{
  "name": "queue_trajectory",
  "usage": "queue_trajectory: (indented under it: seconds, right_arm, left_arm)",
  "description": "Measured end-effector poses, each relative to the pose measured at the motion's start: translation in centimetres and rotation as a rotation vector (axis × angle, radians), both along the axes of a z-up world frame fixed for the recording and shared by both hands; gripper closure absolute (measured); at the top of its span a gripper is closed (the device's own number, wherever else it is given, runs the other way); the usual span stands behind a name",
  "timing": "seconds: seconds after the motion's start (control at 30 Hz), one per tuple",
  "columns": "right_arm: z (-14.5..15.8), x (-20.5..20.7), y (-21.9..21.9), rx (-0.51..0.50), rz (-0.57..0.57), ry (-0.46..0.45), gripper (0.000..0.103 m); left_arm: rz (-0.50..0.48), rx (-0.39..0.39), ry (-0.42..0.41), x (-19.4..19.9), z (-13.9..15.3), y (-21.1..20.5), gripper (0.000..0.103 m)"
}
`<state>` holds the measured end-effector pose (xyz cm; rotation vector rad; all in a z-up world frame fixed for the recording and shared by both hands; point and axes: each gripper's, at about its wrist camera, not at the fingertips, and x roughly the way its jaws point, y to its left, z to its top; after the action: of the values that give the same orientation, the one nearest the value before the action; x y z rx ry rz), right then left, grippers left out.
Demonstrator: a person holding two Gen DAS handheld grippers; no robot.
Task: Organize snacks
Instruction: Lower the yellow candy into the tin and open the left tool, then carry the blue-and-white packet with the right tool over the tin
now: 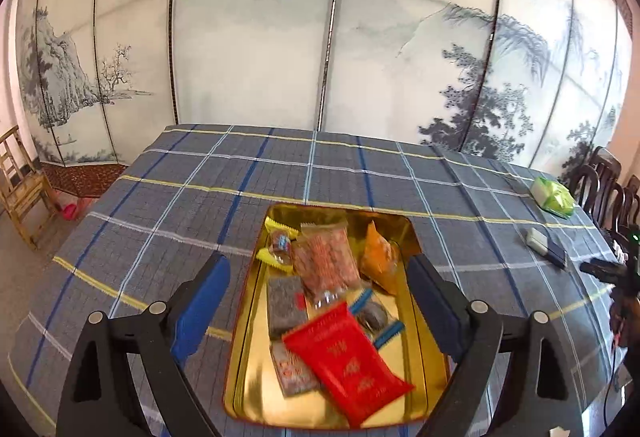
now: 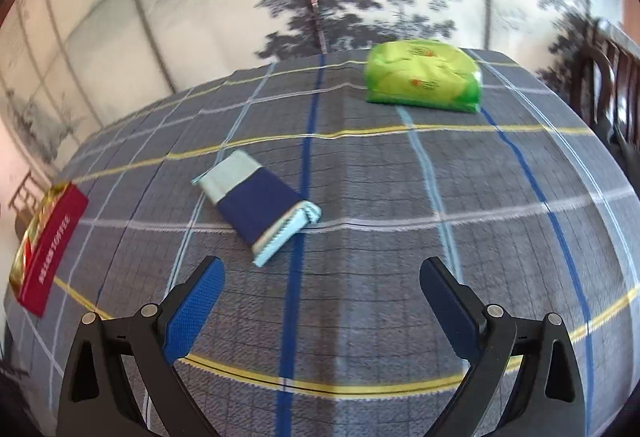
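Left gripper [image 1: 318, 291] wide open, tilted down — above gold tin [image 1: 404, 233].

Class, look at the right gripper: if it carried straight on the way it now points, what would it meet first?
Probably the bare checked tablecloth. The right gripper is open and empty; the blue-and-pale snack packet lies slightly left of its line, though depth is uncertain.

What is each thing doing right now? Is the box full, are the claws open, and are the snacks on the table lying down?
Gold tin: open, no lid, holds several snacks.
Red packet: lying in the tin, on top of others.
Left gripper: open, empty, above the tin.
Right gripper: open, empty, above the cloth.
Blue packet: lying flat on the cloth, sealed.
Green packet: lying on the cloth, outside the tin.
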<state>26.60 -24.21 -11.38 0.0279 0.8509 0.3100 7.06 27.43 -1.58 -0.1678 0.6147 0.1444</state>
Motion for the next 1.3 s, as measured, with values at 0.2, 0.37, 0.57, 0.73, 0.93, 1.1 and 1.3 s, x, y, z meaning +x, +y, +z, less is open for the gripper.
queue_trajectory:
  seconds: [0.2, 0.37, 0.57, 0.73, 0.93, 1.1, 1.3]
  right_arm:
    - [0.0, 3.2, 6.7, -0.224, 0.221, 0.014, 0.006]
    - [-1.1, 6.0, 9.7, -0.335, 0.329, 0.036, 0.015]
    - [-1.8, 8.2, 9.8, -0.25, 0.345, 0.086, 0.038]
    - [-1.8, 7.8, 10.0, -0.207, 0.309, 0.07, 0.049]
    - [-0.5, 5.0, 10.4, -0.193, 0.191, 0.001, 0.051]
    - [3.1, 1.5, 13.2, -0.177, 0.095, -0.108, 0.051]
    - [7.5, -0.9, 18.5, -0.166, 0.071, -0.186, 0.051]
  left_arm:
    - [-0.054, -0.086, 0.061, -8.5, -4.4, -2.6, 0.015]
    - [-0.08, -0.151, 0.07, -13.8, -6.1, -5.1, 0.015]
    - [-0.101, -0.22, 0.063, -15.4, -6.1, -6.4, 0.015]
    - [-0.097, -0.261, 0.053, -14.6, -5.8, -6.7, 0.015]
    - [-0.08, -0.201, 0.0, -15.5, -4.6, -7.8, 0.015]
    - [-0.082, -0.221, -0.006, -16.7, -4.8, -8.2, 0.015]
    - [-0.047, -0.178, -0.046, -19.3, -4.2, -8.2, 0.015]
